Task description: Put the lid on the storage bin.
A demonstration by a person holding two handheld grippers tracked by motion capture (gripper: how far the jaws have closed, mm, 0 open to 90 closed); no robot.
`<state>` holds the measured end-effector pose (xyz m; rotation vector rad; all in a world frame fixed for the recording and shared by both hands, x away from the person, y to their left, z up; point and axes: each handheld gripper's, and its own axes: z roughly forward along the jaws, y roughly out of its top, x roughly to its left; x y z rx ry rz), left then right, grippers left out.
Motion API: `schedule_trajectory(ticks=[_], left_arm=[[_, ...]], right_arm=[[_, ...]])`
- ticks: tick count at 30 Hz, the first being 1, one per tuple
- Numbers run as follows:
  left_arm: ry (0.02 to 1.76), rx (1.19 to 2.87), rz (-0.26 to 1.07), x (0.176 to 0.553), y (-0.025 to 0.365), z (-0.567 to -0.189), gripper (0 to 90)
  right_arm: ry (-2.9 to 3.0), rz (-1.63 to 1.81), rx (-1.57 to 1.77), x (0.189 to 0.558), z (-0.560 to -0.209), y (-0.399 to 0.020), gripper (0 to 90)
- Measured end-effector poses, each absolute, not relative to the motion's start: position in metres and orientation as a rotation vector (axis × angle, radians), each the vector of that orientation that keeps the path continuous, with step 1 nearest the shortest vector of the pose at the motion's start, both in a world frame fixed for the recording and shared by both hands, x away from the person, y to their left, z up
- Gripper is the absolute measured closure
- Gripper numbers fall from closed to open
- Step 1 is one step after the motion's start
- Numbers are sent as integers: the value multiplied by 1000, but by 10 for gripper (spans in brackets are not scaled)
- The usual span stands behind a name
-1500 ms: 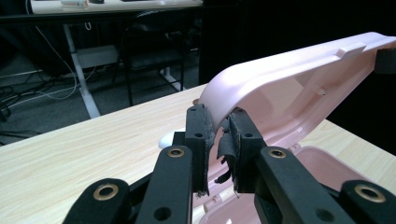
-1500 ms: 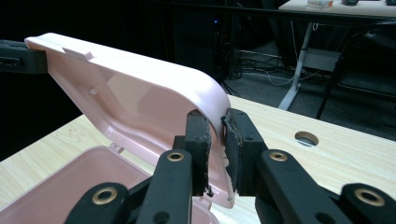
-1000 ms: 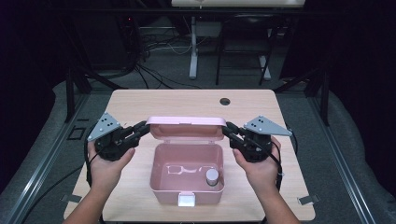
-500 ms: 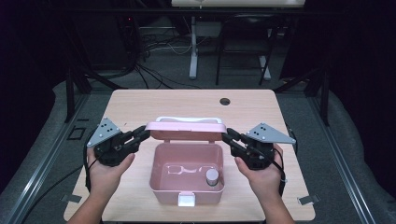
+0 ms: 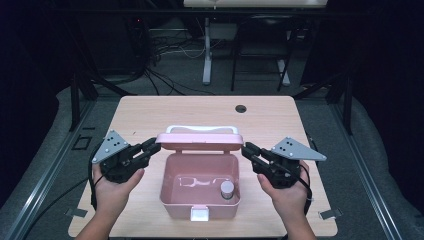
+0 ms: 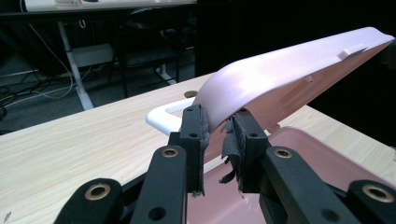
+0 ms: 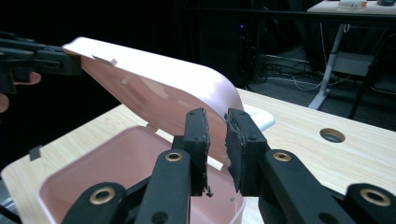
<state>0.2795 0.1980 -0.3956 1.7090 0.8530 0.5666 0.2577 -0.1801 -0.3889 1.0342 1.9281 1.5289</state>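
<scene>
A pink box (image 5: 175,209) stands open mid-table with a white latch (image 5: 201,215) at its front. Inside it sit a small grey-capped jar (image 5: 227,190) and a pale clear item (image 5: 192,180). Its hinged lid (image 5: 200,140) is tilted forward over the box, its white handle (image 5: 200,129) on top. My left gripper (image 5: 152,146) pinches the lid's left end (image 6: 289,70); its jaws have just been opening slightly, with the lid's edge still between its pads (image 6: 217,126). My right gripper (image 5: 247,149) is shut on the lid's right end (image 7: 154,79), and its tips (image 7: 216,126) clasp the edge.
The wooden table (image 5: 150,115) has a round cable hole (image 5: 241,108) near its far edge. Dark floor, cables and a desk leg (image 5: 206,55) lie beyond. In the right gripper view the left gripper (image 7: 32,56) shows at the lid's far end.
The lid has swung forward and down over the box, so its white handle now shows on top. Both hands have come a little lower and nearer with it.
</scene>
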Motion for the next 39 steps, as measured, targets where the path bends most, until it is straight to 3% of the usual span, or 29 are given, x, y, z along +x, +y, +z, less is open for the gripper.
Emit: schedule_trajectory(ticks=[32,35,39], left_arm=[[839,1723,548,251,203,-413,743],[841,1723,543,249,204,-414,732],[839,1720,537,247,204,-417,725]], right_arm=[[1883,1537,1126,258,-397,-196,727],[1893,1538,1130,259,-398,-196,685],[1901,1530,1120,263,-401,-194,559]])
